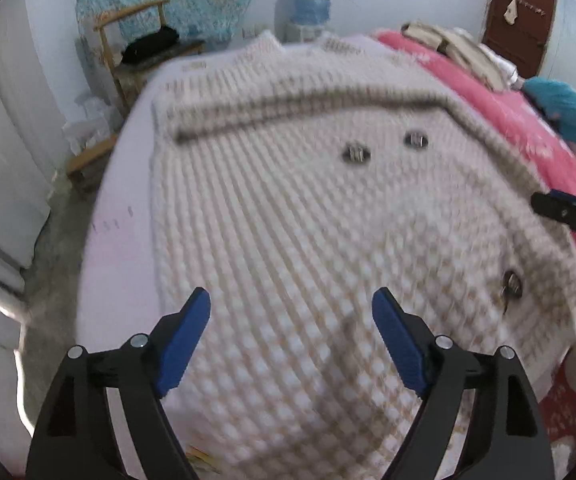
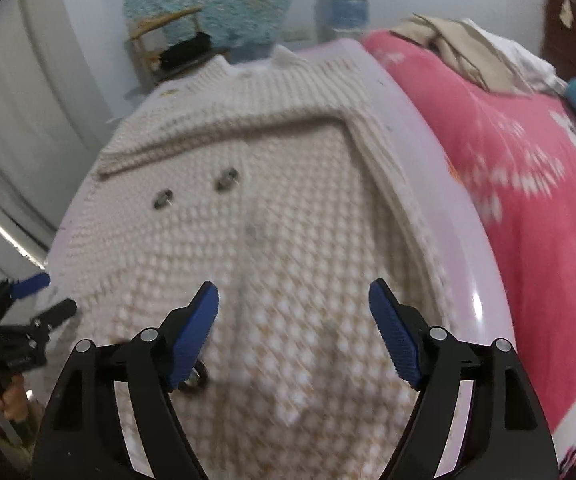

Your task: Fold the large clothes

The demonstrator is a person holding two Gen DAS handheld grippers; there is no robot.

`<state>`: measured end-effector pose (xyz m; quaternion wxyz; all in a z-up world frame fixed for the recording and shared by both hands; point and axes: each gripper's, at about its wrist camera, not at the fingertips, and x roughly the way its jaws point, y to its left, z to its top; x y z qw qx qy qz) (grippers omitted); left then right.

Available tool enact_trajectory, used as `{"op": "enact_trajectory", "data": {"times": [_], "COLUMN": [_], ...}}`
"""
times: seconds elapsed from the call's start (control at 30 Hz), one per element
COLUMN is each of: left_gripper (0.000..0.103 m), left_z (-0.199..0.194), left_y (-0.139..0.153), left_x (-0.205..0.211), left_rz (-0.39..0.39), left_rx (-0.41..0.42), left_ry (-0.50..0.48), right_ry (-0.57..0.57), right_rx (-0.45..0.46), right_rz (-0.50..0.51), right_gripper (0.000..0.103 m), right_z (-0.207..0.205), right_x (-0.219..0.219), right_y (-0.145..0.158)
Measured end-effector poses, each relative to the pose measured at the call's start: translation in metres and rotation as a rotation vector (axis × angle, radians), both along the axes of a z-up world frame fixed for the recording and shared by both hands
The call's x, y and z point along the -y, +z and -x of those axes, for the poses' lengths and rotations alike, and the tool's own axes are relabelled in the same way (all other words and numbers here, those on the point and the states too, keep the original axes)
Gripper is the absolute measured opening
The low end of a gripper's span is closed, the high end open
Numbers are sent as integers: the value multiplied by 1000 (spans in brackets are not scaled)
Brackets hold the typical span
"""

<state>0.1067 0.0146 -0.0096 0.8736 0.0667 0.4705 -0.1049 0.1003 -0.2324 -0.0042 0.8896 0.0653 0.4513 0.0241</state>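
A cream, chunky-knit cardigan with dark round buttons (image 1: 308,208) is seen spread flat across a pale lilac bed surface (image 1: 120,248), filling the middle of both views, with a folded-over band running across its upper part. The left gripper (image 1: 291,308) is held above the lower centre of the knit, its blue pads standing wide apart with nothing between them; the right gripper (image 2: 294,300) is likewise wide and empty, above the lower centre of its own view. A pink printed quilt (image 2: 528,184) is seen at the right of the frame, beside the garment. One fold appears to have been laid and let go, so the step in hand is judged to be the move to a fresh hold. Next, an edge or hem would need to be pinched by both claws and carried across evenly
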Motion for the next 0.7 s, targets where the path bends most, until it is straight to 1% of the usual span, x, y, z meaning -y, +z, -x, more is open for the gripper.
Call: {"op": "enact_trajectory", "data": {"times": [0.07,0.1,0.13,0.2,0.27,0.3,0.33,0.37,0.43,0.57,0.7], "left_gripper": [81,84,86,97,98,98,98,98,98,98,98], "left_z": [3,3,4,3,-1,-3,-3,-4,-2,-2,0], "left_y": [-16,-22,-22,-24,-27,-28,-29,-29,-29,-30,-29], "left_x": [6,8,8,5,-2,-6,-9,-9,-7,-8,-9], "left_rz": [-42,-61,-57,-65,-30,7,23,29,10,23,27], "left_rx": [-7,-4,13,25,7,-11,-17,-16,-3,-9,5], "left_ry": [5,7,14,32,42,52,57,57,49,58,48], "right_ry": [-19,-24,-25,-38,-41,-42,-41,-39,-36,-39,-41], "right_rx": [-23,-30,-33,-44,-67,-67,-58,-53,-53,-52,-52], "right_rz": [25,36,36,55,37,28,26,29,41,48,12], "right_gripper": [75,75,75,79,82,83,83,86,89,95,95], "right_z": [2,3,4,5,4,5,6,7,8,12,10], "right_x": [1,1,3,4,10,11,12,12,10,6,13], "right_y": [-8,-13,-17,-26,-37,-40,-41,-41,-42,-43,-43]}}
